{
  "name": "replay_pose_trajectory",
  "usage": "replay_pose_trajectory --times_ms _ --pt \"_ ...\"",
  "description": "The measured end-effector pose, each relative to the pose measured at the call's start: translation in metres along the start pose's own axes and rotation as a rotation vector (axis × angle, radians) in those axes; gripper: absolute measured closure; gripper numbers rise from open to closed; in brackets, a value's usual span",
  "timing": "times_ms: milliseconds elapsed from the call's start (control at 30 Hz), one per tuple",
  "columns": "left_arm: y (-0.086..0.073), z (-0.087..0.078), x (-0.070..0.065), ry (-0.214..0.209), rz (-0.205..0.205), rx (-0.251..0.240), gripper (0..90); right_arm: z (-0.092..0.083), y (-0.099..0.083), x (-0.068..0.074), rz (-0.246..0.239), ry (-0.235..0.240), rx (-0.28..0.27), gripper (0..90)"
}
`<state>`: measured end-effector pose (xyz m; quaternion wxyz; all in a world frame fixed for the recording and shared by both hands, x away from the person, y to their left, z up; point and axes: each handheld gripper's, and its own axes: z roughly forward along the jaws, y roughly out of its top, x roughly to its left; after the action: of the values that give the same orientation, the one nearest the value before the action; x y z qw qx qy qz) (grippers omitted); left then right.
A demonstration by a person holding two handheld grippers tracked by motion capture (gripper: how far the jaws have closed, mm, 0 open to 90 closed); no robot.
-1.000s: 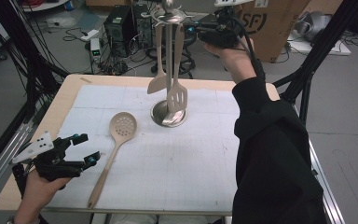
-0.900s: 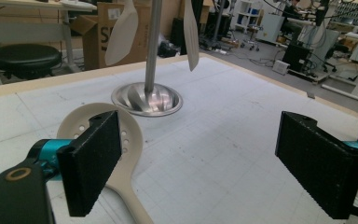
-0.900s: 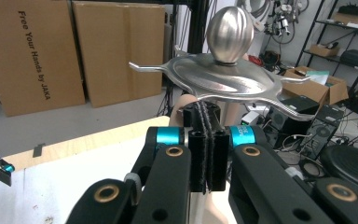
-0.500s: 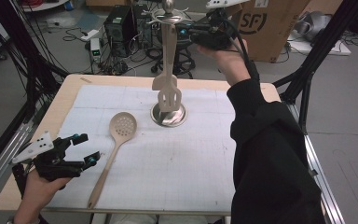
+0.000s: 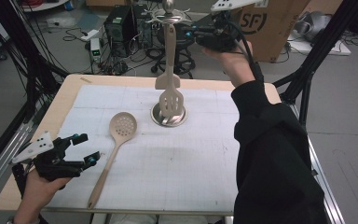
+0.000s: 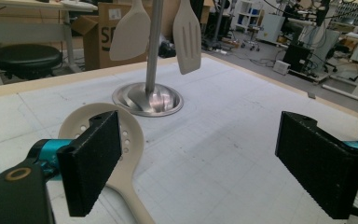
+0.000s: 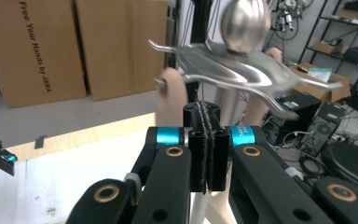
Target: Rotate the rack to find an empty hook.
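A metal utensil stand (image 5: 168, 115) rises from the middle of the white mat, with a round knob (image 7: 241, 19) over a ring of hooks (image 7: 223, 63). From the hooks hang a solid spatula (image 5: 167, 82) and a slotted spatula (image 5: 171, 103), one before the other from above. My right gripper (image 5: 193, 31) is held high beside the hook ring, jaws shut with nothing between them (image 7: 206, 144). A beige skimmer spoon (image 5: 122, 127) lies on the mat left of the stand. My left gripper (image 5: 86, 148) rests low at the front left, open, with the skimmer's bowl (image 6: 121, 133) behind its left jaw.
The table's wooden edge (image 5: 70, 91) frames the mat. Cardboard boxes (image 5: 279, 23), computer gear (image 5: 121, 23) and cables stand on the floor beyond the far edge. A dark sleeve (image 5: 270, 154) reaches across the right side of the table.
The two hanging spatulas have swung round from side by side to lined up one before the other. My right gripper shifted slightly at the hook ring. The left gripper stayed still.
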<state>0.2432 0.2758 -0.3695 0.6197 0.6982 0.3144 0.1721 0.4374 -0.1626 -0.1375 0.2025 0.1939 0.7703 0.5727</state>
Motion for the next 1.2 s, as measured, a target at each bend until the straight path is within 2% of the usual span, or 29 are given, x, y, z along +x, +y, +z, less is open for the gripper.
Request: replay_pose_trajectory --times_ms 533,800,1200 --pt "0.000 -0.002 0.002 0.005 -0.007 -0.003 15.1 -0.014 -0.007 -0.028 0.049 -0.093 -0.017 90.0" --pt "0.000 -0.003 0.002 0.008 -0.007 -0.009 15.0 -0.009 -0.004 -0.035 0.047 -0.111 -0.013 90.0" --pt "0.000 -0.006 0.003 0.013 -0.009 -0.011 15.1 -0.003 -0.002 -0.034 0.049 -0.100 -0.024 90.0"
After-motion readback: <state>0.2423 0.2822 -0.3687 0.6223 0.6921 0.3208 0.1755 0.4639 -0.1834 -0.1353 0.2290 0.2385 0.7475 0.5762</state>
